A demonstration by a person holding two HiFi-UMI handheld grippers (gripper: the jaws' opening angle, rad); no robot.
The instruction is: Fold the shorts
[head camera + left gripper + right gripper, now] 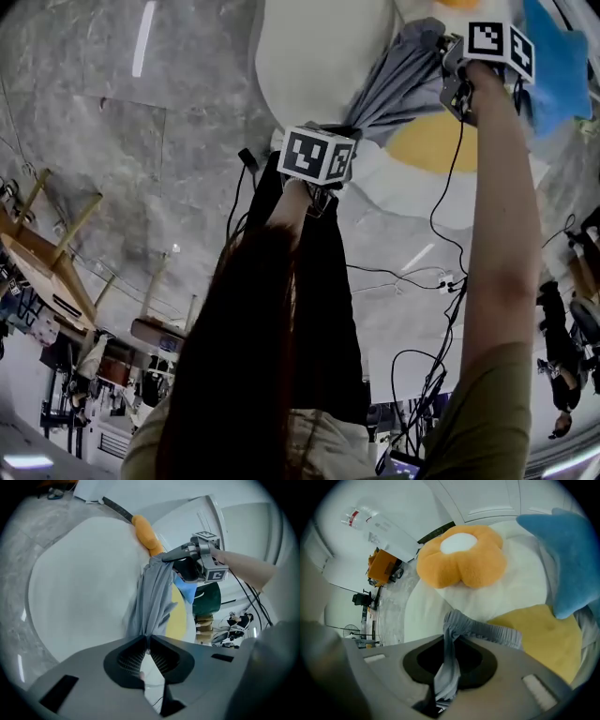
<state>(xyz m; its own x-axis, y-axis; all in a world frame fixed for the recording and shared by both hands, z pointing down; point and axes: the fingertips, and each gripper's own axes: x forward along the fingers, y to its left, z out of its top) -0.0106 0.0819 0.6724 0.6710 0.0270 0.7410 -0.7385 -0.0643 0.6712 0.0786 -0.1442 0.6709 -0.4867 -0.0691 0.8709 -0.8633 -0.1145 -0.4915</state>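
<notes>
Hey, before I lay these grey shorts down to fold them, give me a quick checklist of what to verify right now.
1. Left gripper jaws shut on the shorts: ok.
2. Right gripper jaws shut on the waistband: ok.
3. Shorts spread flat between the grippers: not ok, bunched and twisted.
4. Bare white surface to lay them on: ok, beside the shorts.
5. Orange flower cushion and blue plush out of the way: probably not ok, both lie near the right gripper.
6. Which edge the left gripper holds: cannot tell.
</notes>
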